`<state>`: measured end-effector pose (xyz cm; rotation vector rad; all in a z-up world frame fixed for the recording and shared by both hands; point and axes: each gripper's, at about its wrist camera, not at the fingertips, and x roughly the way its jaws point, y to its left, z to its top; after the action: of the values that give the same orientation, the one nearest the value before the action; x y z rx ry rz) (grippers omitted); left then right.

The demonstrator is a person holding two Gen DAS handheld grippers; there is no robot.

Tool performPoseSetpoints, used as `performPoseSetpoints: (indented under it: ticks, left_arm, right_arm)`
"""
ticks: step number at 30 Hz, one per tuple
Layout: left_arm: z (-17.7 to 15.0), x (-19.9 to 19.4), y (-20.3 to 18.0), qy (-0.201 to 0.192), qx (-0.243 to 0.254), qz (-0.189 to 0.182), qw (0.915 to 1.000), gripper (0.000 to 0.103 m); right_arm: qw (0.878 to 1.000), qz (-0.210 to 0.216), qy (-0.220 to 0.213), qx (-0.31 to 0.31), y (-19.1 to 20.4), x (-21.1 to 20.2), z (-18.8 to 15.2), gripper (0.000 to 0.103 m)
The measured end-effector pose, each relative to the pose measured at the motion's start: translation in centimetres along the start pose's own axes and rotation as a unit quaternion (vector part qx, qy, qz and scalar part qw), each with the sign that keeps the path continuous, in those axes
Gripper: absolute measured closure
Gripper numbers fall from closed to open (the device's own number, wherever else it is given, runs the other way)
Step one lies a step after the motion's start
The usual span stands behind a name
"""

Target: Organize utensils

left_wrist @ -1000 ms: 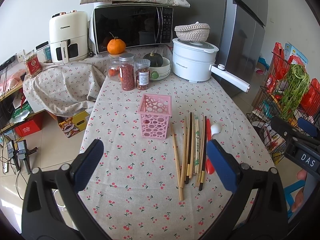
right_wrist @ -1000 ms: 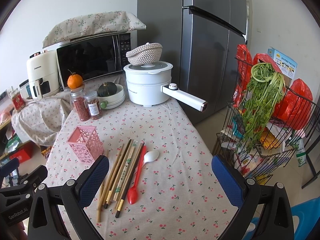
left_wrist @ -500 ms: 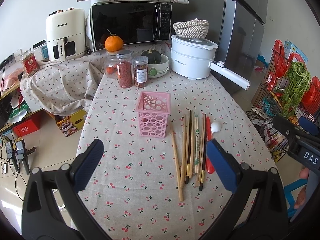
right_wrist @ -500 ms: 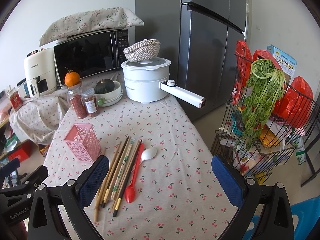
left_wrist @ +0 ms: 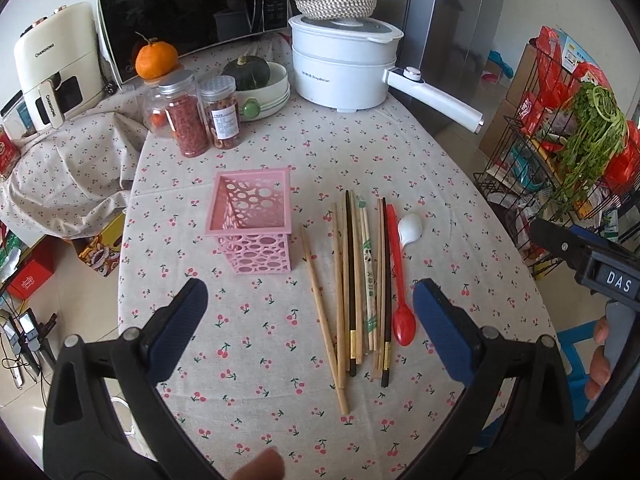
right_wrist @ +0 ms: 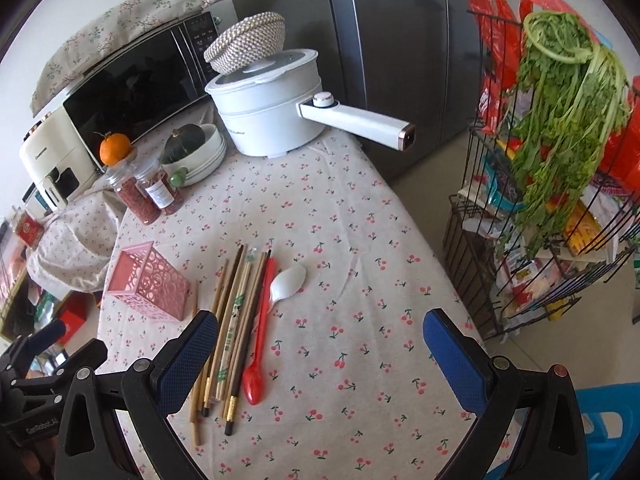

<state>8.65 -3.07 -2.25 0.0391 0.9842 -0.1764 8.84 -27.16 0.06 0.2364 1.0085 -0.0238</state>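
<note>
A pink perforated holder (left_wrist: 251,225) (right_wrist: 147,282) stands upright and empty on the cherry-print tablecloth. To its right lie several chopsticks (left_wrist: 352,280) (right_wrist: 232,320), a red spoon (left_wrist: 400,280) (right_wrist: 258,344) and a white spoon (left_wrist: 410,229) (right_wrist: 289,281). My left gripper (left_wrist: 310,316) hovers open above the near ends of the chopsticks, nothing between its blue pads. My right gripper (right_wrist: 320,344) is open too, over the cloth right of the spoons. The right gripper's body (left_wrist: 592,272) shows at the right edge of the left wrist view.
At the table's back stand two spice jars (left_wrist: 202,118), a bowl with a green squash (left_wrist: 260,80), a white electric pot (left_wrist: 344,68) with a long handle (right_wrist: 360,120), a microwave (left_wrist: 180,12) and an orange (left_wrist: 156,60). A wire rack with greens (right_wrist: 560,160) stands right of the table.
Both grippers have moved forward and lower toward the table, so the holder and utensils look larger and nearer. Both stay open; nothing on the table has shifted.
</note>
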Motion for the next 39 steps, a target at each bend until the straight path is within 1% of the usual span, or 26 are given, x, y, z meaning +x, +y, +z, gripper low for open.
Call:
performPoseSetpoints:
  ticks: [1,2,3,4,6,7,8,9,12,13,14,20,21,22,23,24,26,29,33,35,36,39]
  left_arm:
    - [0.2,1.0,0.0,0.019,-0.005,-0.004,0.9998,0.005]
    - [0.1,2.1,0.1,0.036,-0.012,-0.008,0.9992,0.012]
    - [0.0,3.3,0.2,0.054,-0.018,-0.012,0.9983,0.023]
    - [-0.2,4.6,0.2,0.071,-0.027,-0.019,0.9969,0.029]
    - [-0.7,6.9,0.5,0.095,-0.052,-0.029,0.9937,0.047]
    - [-0.9,7.9,0.6,0.102,-0.064,-0.036,0.9921,0.051]
    - [-1.1,8.8,0.5,0.109,-0.073,-0.039,0.9907,0.058]
    - [-1.2,9.7,0.4,0.112,-0.077,-0.036,0.99,0.063]
    - [-1.3,11.6,0.0,0.115,-0.08,-0.02,0.9899,0.071]
    - [-1.3,12.0,0.0,0.113,-0.082,-0.014,0.9901,0.072]
    - [-1.2,12.4,0.0,0.112,-0.085,-0.009,0.9901,0.073]
    - [-1.0,14.8,0.1,0.115,-0.087,0.018,0.9894,0.075]
    - [-0.9,14.7,0.1,0.109,-0.086,0.023,0.9901,0.078]
    - [-0.8,14.8,0.2,0.112,-0.084,0.029,0.9897,0.081]
    - [-0.8,14.8,0.3,0.113,-0.082,0.032,0.9896,0.092]
    - [-0.8,14.7,0.5,0.118,-0.084,0.025,0.9891,0.096]
    - [-1.0,14.1,0.9,0.124,-0.088,0.012,0.9883,0.096]
    - [-1.4,11.9,1.4,0.106,-0.077,-0.003,0.9914,0.096]
    - [-1.6,7.5,2.1,0.078,-0.059,-0.033,0.9946,0.096]
    - [-1.4,5.5,2.4,0.062,-0.051,-0.049,0.9956,0.096]
    - [-1.4,4.5,2.7,0.053,-0.048,-0.055,0.9959,0.096]
    - [-1.7,2.0,3.5,0.02,-0.042,-0.068,0.9966,0.096]
  right_arm:
    - [1.0,0.01,0.012,0.005,-0.3,0.7,0.0,0.0]
    - [1.0,0.016,0.022,0.01,-0.5,1.3,-0.1,0.0]
    - [0.999,0.021,0.031,0.015,-0.8,1.7,-0.1,0.0]
    - [0.999,0.027,0.038,0.019,-0.8,2.1,-0.2,0.0]
    - [0.998,0.039,0.045,0.022,-0.7,2.4,-0.2,0.001]
    - [0.998,0.046,0.045,0.022,-0.6,2.3,-0.2,0.001]
    - [0.997,0.053,0.044,0.018,-0.4,2.3,-0.2,0.002]
    - [0.997,0.058,0.043,0.013,-0.2,2.3,-0.2,0.003]
    - [0.997,0.06,0.047,0.0,0.5,2.7,-0.3,0.012]
    - [0.997,0.06,0.051,-0.003,0.7,3.0,-0.3,0.016]
    - [0.997,0.06,0.055,-0.003,0.7,3.2,-0.4,0.018]
    - [0.997,0.054,0.063,-0.003,0.5,4.1,-0.4,0.02]
    - [0.997,0.051,0.063,-0.003,0.4,4.2,-0.4,0.021]
    - [0.997,0.048,0.063,-0.003,0.3,4.3,-0.5,0.022]
    - [0.997,0.046,0.064,-0.002,0.2,4.5,-0.5,0.024]
    - [0.997,0.044,0.066,0.001,0.1,4.7,-0.5,0.024]
    - [0.996,0.047,0.073,0.009,-0.2,5.4,-0.4,0.025]
    - [0.995,0.052,0.082,0.024,-0.5,6.4,-0.3,0.028]
    - [0.992,0.066,0.097,0.038,-0.2,8.1,-0.5,0.032]
    - [0.99,0.079,0.109,0.041,0.5,9.1,-0.6,0.038]
    - [0.989,0.091,0.115,0.037,1.1,9.5,-0.7,0.039]
    - [0.984,0.126,0.127,0.016,4.0,10.8,-0.6,0.051]
